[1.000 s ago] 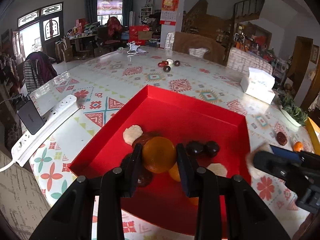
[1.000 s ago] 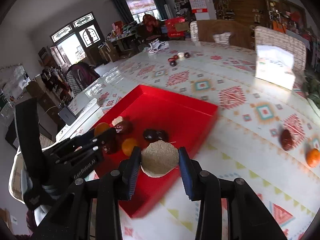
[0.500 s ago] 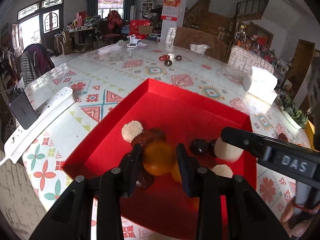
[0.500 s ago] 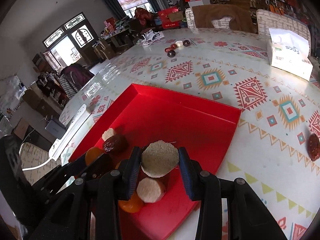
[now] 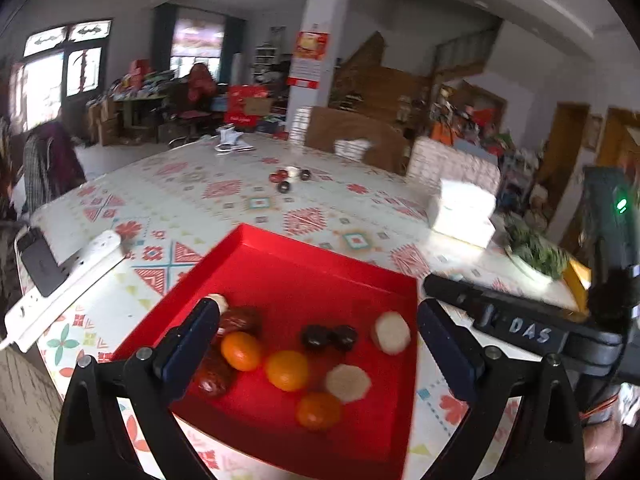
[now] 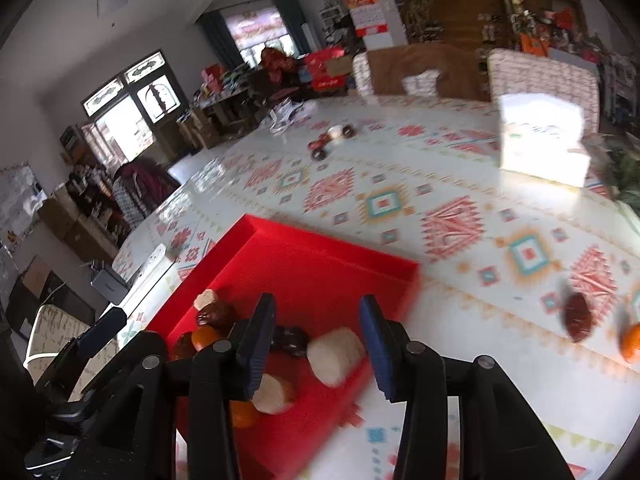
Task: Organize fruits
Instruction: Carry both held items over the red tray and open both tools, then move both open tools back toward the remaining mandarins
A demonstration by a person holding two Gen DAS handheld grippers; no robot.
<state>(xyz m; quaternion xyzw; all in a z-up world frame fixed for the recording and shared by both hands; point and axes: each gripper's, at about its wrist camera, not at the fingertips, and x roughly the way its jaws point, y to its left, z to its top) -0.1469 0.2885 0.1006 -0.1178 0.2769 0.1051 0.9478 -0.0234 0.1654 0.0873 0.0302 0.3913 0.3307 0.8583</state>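
the left claw (image 5: 318,340) hangs over the red tray (image 5: 304,268) with its jaws opening wide and nothing pinched, three oranges (image 5: 286,370) lying below between them, while the right claw (image 6: 318,338) is opening too, a pale round slice (image 6: 335,356) loose on the tray between its jaws.
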